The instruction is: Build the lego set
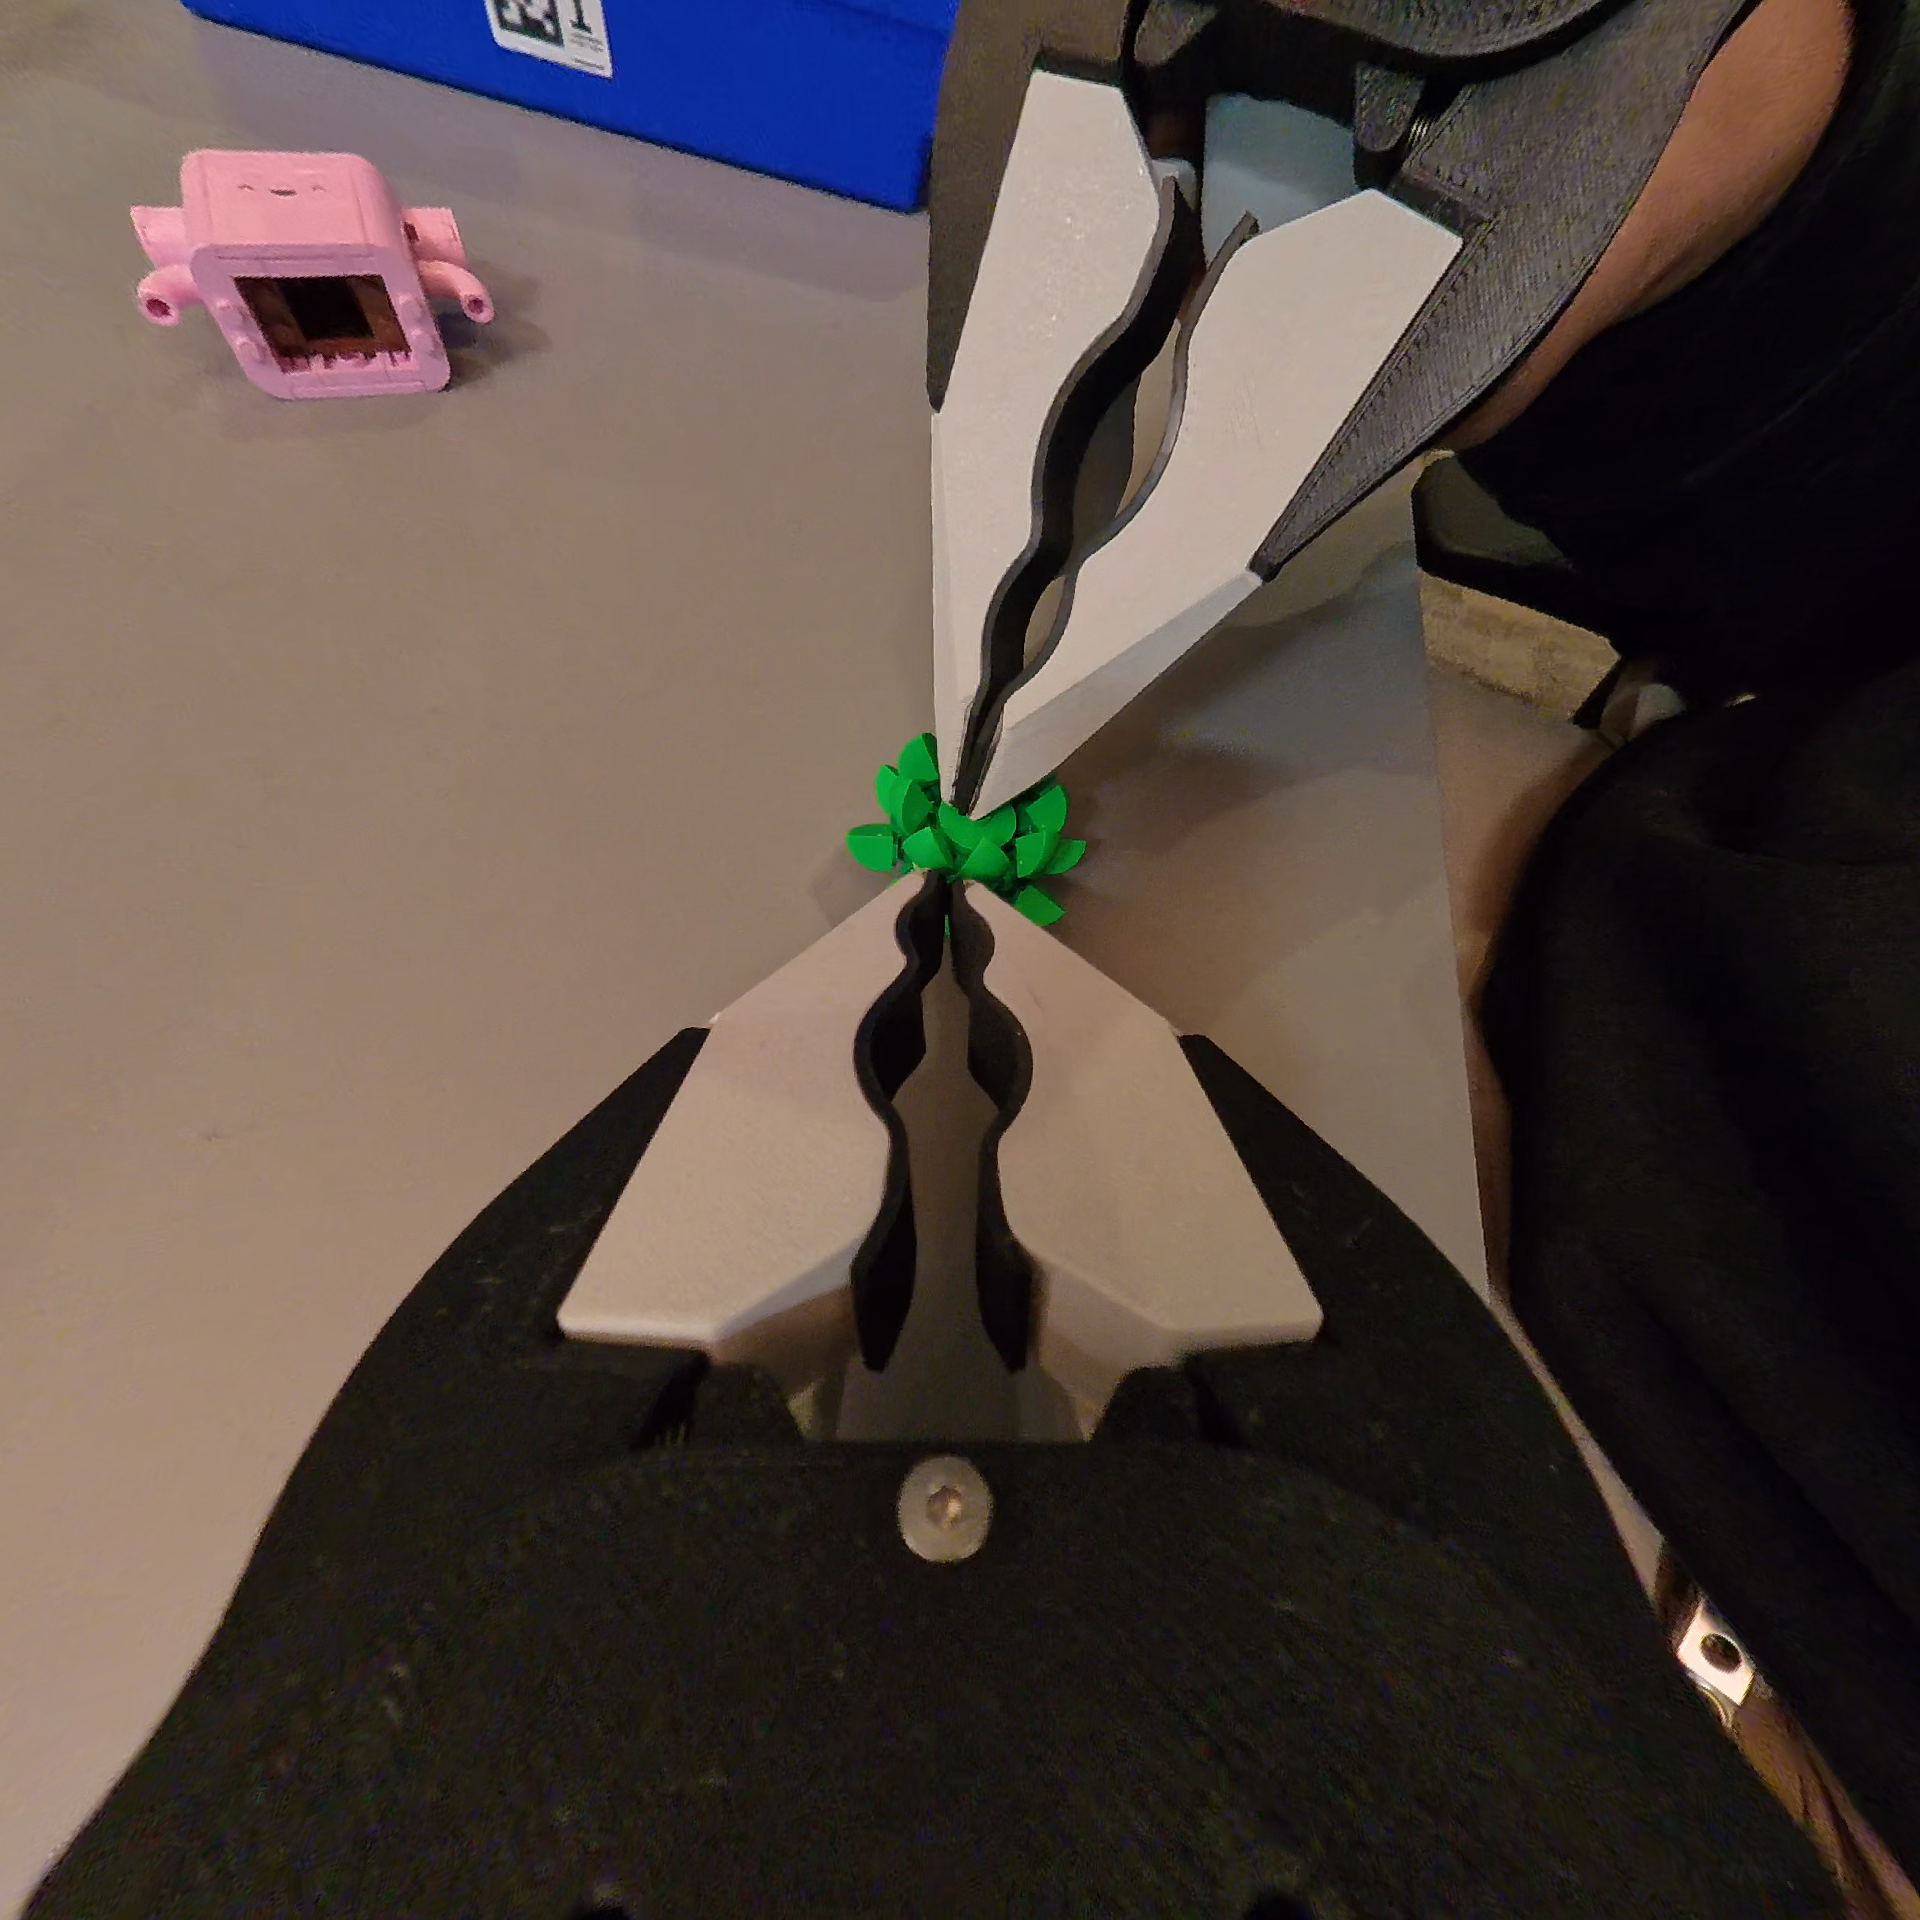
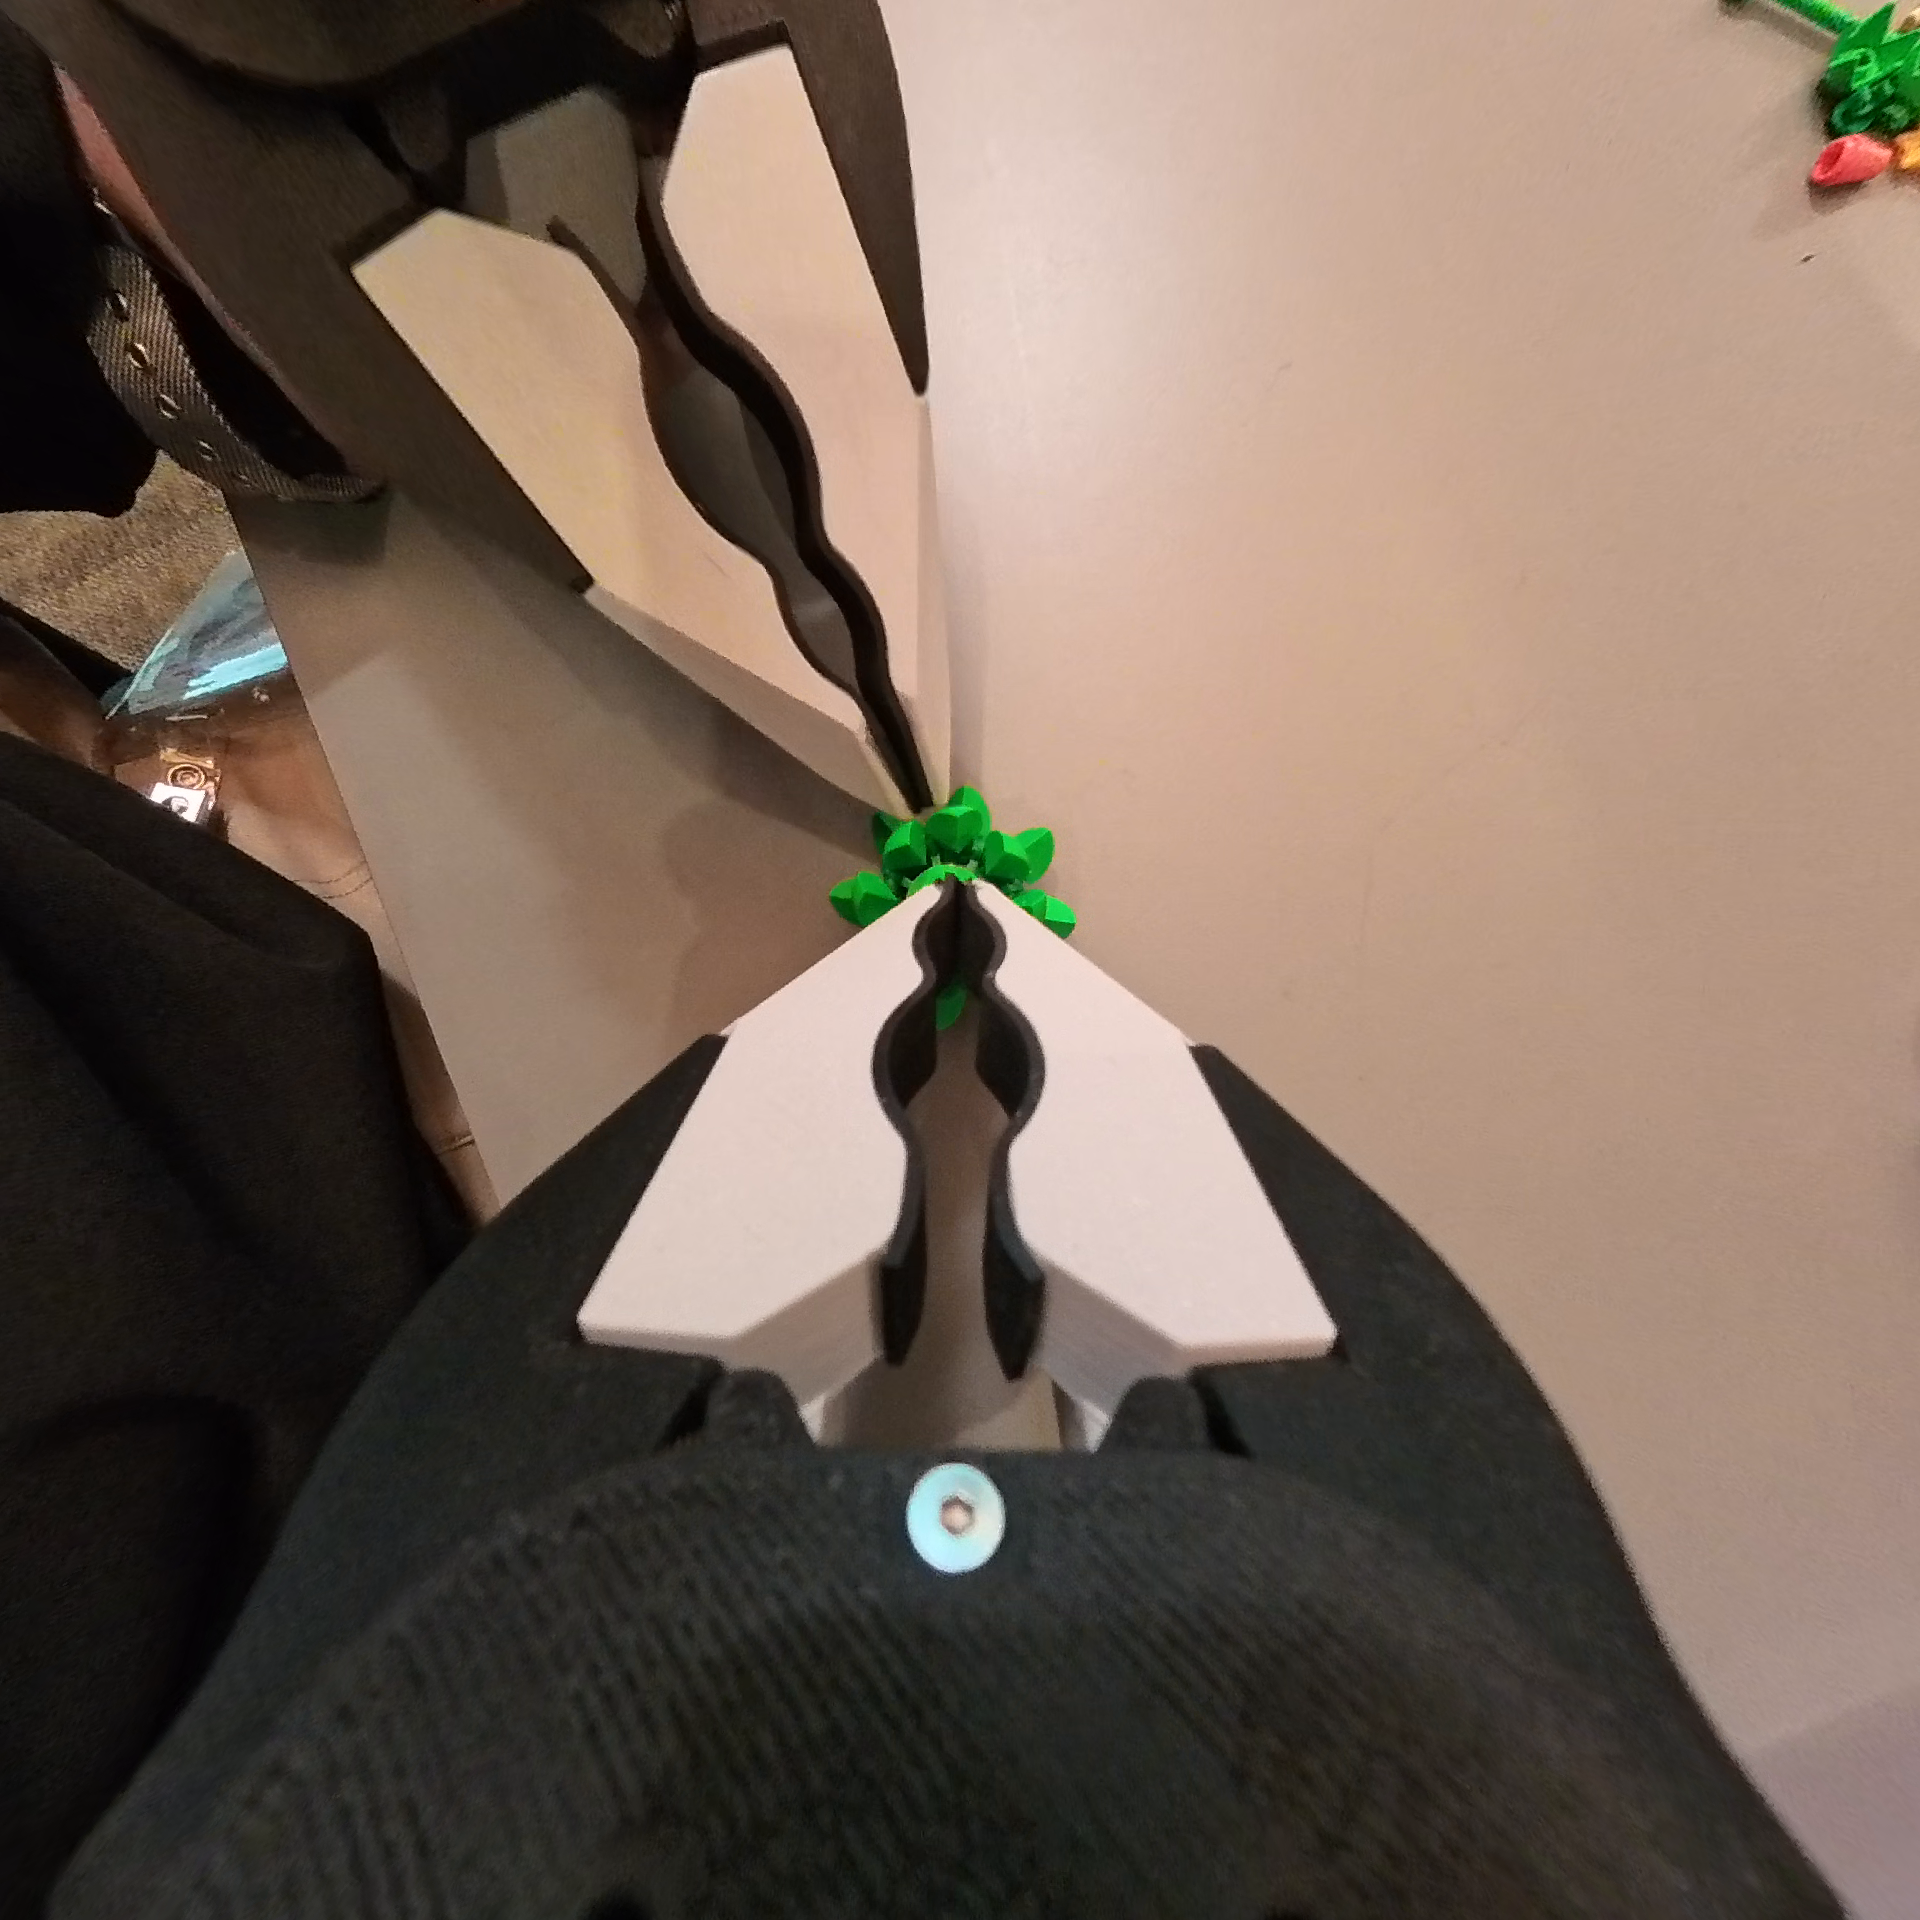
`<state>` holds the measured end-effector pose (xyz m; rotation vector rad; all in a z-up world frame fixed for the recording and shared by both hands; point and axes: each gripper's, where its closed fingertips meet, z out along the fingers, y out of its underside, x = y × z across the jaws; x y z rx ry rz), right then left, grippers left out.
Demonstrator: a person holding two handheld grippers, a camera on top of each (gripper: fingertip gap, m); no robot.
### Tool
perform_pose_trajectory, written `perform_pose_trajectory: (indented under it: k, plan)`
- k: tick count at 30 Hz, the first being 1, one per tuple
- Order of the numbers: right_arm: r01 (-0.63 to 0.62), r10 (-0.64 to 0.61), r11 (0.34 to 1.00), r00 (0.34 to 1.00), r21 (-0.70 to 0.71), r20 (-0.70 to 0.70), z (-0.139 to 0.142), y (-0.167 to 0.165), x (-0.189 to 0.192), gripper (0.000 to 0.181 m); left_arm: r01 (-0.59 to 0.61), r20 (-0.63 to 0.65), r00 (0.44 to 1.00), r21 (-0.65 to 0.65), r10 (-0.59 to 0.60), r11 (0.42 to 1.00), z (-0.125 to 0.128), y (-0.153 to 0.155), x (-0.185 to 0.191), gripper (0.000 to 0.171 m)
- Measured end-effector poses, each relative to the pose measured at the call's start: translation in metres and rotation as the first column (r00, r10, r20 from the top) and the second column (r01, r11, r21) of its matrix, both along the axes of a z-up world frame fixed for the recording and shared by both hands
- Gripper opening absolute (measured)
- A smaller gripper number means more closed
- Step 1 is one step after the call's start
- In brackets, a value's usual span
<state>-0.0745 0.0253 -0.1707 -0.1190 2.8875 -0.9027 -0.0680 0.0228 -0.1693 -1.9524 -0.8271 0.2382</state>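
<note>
**Both claws pinch one leaf cluster**

Left claw (image 1: pixel 943 896) is clenched on the green leaf cluster (image 1: pixel 961 836), its tips nipped together on the cluster's near edge. Right claw (image 2: pixel 956 896) is likewise clamped on the same piece from the opposite side; in the left wrist view it comes in from the top and meets the cluster tip to tip. So the cluster hangs between the two claws, above the grey desk (image 1: pixel 416 831), not resting on it as far as I can tell.

Handling, by my reading: the cluster looks tiny, very light and made of hard, glossy plastic, with many small curved leaves sticking out at angles. Such leaves give a poor, slippery seat for flat pads, and they look liable to pop off or swivel under a hard squeeze. Better purchase should lie at the core or stem, where the plastic is thicker; a sliver of green shows between the right claw's pads below the tips, which may be such a stem.

Both claws are angled toward each other, nearly nose to nose, with the left one running straight up its own view and the right one tilted in from beyond.

Elsewhere, a pink block figure (image 1: pixel 301 275) lies well apart by a blue box (image 1: pixel 727 94), and more green and red parts (image 2: pixel 1865 114) sit at the far desk edge.
</note>
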Motion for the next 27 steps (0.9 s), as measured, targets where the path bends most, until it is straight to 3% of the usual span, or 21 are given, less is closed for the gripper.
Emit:
perform_pose_trajectory:
  k: [9,21,27]
  plan:
    - [0.004,-0.003,1.0,1.0,-0.013,0.018,0.0,0.0,0.0,0.0,0.017,-0.033,0.999,0.096,-0.014,0.995,0.014,-0.002,0.002,0.0]
    - [0.009,-0.009,1.0,1.0,-0.013,0.02,0.0,0.0,0.0,0.0,0.031,-0.031,0.999,0.074,-0.029,0.997,0.011,0.005,0.003,0.01]
    - [0.01,-0.01,1.0,1.0,-0.012,0.017,0.0,0.0,0.0,0.0,0.037,-0.041,0.999,0.06,-0.034,0.998,0.011,0.008,0.004,0.006]
